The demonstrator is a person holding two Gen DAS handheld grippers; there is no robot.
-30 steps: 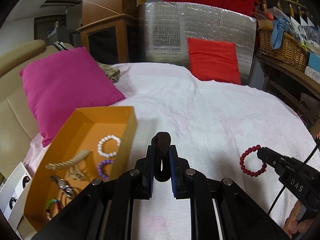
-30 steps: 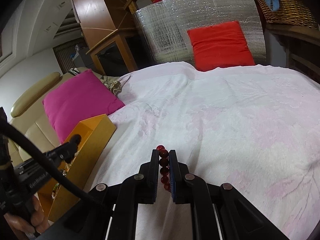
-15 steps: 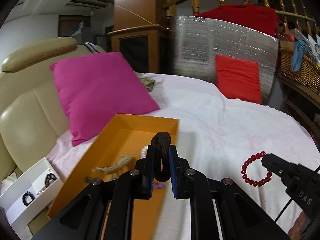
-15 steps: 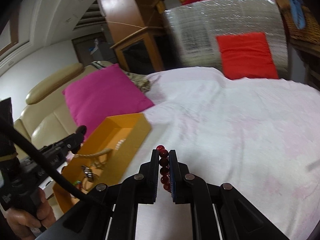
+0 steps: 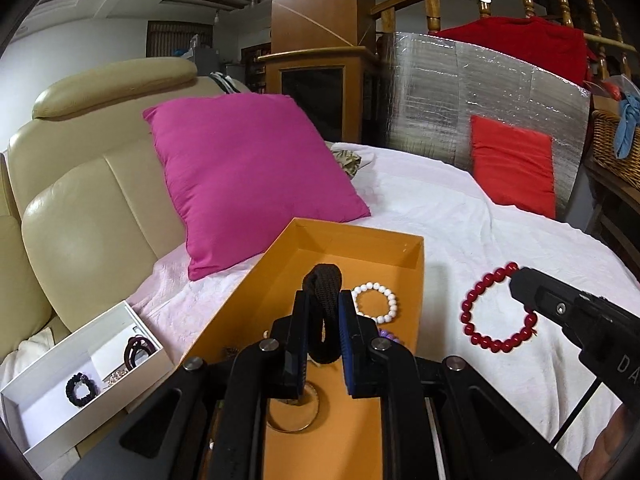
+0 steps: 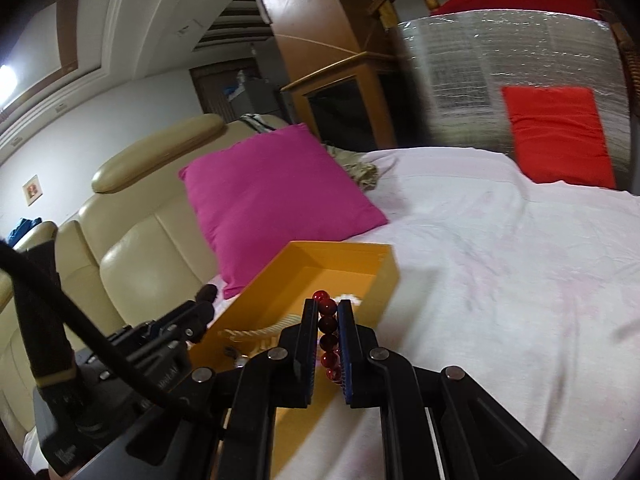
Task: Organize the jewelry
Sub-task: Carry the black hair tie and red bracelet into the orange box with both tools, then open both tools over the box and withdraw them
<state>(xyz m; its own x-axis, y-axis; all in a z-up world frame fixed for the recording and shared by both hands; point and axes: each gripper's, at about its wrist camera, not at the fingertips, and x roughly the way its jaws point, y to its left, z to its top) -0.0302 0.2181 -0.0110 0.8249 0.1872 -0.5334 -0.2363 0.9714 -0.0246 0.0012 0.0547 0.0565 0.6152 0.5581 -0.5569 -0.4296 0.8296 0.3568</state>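
Note:
My left gripper (image 5: 324,300) is shut on a black fabric hair band (image 5: 326,280) and hangs over the orange box (image 5: 348,236). In the box lie a white bead bracelet (image 5: 374,290), a purple one (image 5: 387,335) and a gold bangle (image 5: 280,426). My right gripper (image 6: 328,308) is shut on a red bead bracelet (image 6: 327,325) just right of the box's near end (image 6: 384,276). From the left wrist view that bracelet (image 5: 465,314) dangles as a full ring from the right gripper (image 5: 518,280), above the white sheet.
A white box (image 5: 52,428) with black scrunchies (image 5: 80,390) and dark hair ties (image 5: 138,350) sits left of the orange box. A pink cushion (image 5: 248,176) leans on the beige sofa (image 5: 92,216). A white sheet (image 5: 460,216), red cushion (image 5: 512,168) and silver panel lie beyond.
Both grippers have swung left, each keeping its grip. The orange box now lies under the left gripper, the white box has come into view, and the red bracelet has neared the box's right wall.

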